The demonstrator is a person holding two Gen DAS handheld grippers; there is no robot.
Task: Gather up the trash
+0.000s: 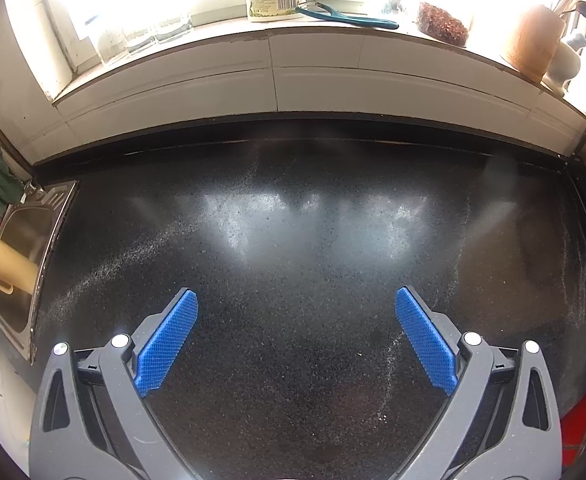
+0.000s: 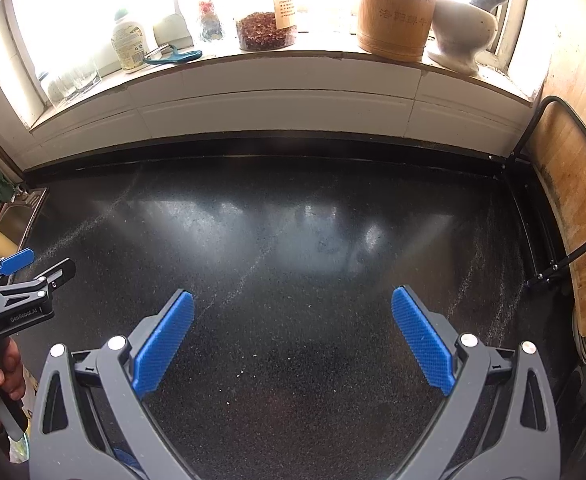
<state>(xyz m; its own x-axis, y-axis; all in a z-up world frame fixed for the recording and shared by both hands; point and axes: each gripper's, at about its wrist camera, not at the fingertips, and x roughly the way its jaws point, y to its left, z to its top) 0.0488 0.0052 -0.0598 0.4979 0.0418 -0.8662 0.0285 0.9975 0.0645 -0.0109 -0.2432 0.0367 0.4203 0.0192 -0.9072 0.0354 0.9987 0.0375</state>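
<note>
Hovering wide apart and holding nothing over the dark worktop (image 1: 293,240), the left tongs (image 1: 297,300) and right tongs (image 2: 293,300) had no big trash in sight, only tiny pale crumbs (image 2: 253,366), likely too light and small to pinch one by one.

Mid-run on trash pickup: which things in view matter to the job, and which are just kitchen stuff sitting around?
Job: left gripper, right gripper, both open; white crumbs on the counter.

Bystanders: peeler, bamboo holder, mortar, cutting board.
</note>
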